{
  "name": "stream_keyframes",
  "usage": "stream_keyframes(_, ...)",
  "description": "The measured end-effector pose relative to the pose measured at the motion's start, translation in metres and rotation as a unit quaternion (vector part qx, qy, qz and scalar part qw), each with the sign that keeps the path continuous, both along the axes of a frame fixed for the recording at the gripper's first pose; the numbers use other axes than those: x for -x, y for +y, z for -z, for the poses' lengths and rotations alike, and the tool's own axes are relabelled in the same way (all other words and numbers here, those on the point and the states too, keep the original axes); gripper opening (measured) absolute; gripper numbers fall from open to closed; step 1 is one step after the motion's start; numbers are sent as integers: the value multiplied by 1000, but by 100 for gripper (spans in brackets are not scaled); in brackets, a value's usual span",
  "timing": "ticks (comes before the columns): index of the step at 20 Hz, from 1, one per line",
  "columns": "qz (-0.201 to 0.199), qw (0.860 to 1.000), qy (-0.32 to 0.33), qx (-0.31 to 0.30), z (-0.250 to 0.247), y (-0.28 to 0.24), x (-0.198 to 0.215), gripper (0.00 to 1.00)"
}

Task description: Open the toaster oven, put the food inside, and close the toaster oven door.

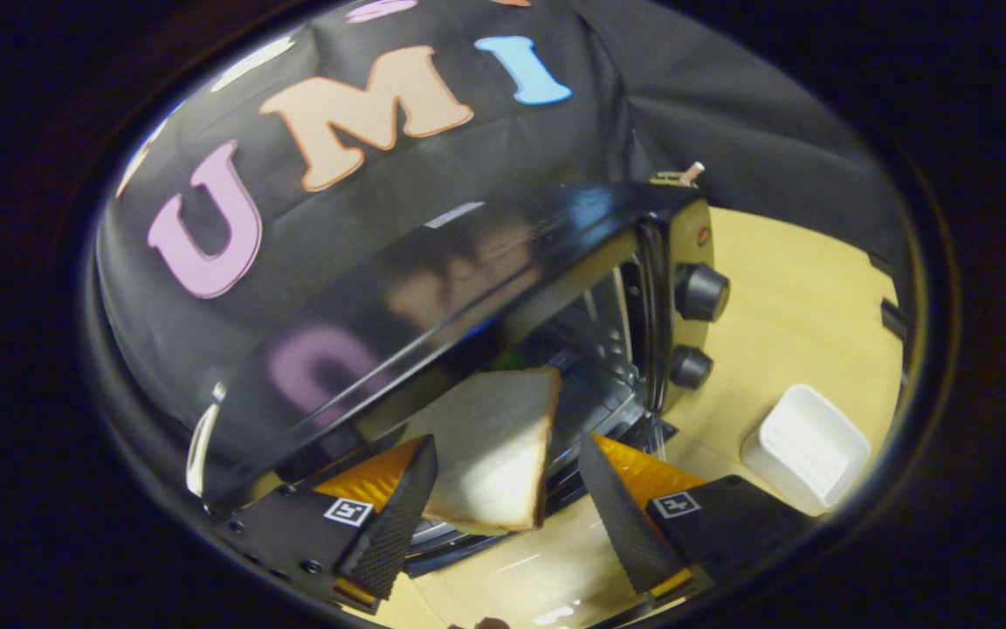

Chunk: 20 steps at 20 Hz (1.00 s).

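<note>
toaster oven [503, 288] – cavity mostly hidden by door | green item [510, 359] – unidentifiable behind toast [494, 450]

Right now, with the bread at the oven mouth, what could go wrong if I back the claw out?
The bread slice touches one finger of the open claw; backing out may drag it along. It looks near the mouth of the toaster oven, so the door might catch it when shut.

Black cloth wall [713, 96] behind pale wooden tabletop [800, 306]; glare patches on wood
</note>
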<state>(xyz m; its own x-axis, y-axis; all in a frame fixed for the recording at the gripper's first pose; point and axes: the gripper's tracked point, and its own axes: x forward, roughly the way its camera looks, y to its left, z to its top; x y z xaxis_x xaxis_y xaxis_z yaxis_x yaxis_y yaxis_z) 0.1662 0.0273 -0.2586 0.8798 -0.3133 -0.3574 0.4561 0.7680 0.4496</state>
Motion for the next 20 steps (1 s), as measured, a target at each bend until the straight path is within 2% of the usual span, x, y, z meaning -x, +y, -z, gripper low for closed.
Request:
stream_keyframes(3, -7, 997, 11, 73, -17, -1, 6, 100)
stream_keyframes(8, -25, 988, 58, 141, -31, -3, 33, 100)
stream_keyframes(11, -44, 987, 59, 146, -43, 9, 54, 100)
stream_keyframes(14, -58, 982, 97, 148, -33, 23, 91, 100)
stream_keyframes(20, -112, 954, 231, 154, 23, 51, 175, 100)
